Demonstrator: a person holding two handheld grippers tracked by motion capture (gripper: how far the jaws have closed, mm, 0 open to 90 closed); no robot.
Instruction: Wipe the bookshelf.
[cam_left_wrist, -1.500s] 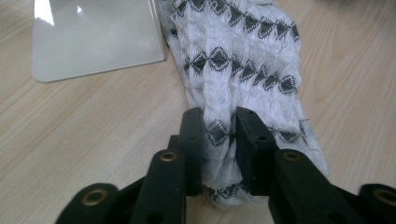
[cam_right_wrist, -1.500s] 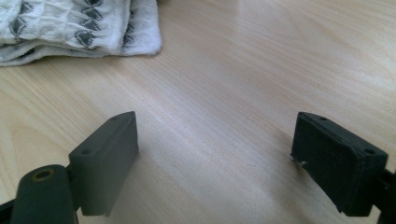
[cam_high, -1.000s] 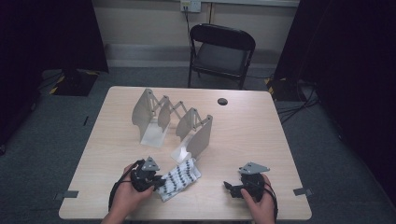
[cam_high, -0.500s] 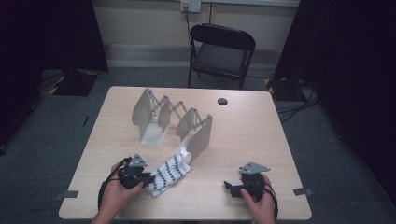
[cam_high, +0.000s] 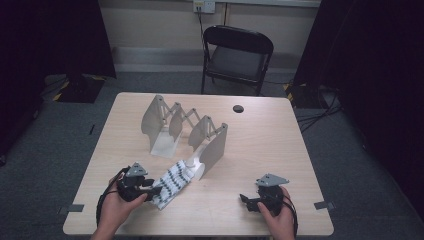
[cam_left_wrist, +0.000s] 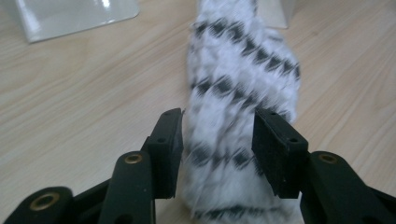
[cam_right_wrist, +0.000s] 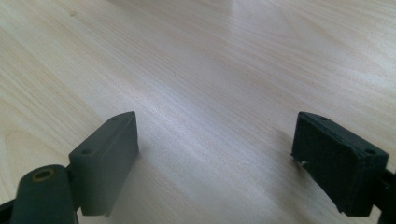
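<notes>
Up front, a white sock (cam_high: 172, 182) with black diamond stripes, flat on the light wood table (cam_high: 280, 150), toe end touching the nearest panel of a grey accordion rack (cam_high: 186, 131). Between rack panels, a pale sheet, lying flat. Left gripper (cam_left_wrist: 217, 140) at the sock's near end, jaws just opened, straddling the fabric without pressing it. Right gripper (cam_right_wrist: 215, 149) well apart to the right, jaws wide over bare wood. Farther back, a small black disc (cam_high: 238, 108). Beyond the table, a black folding chair (cam_high: 237, 55), grey carpet, dark curtains.
</notes>
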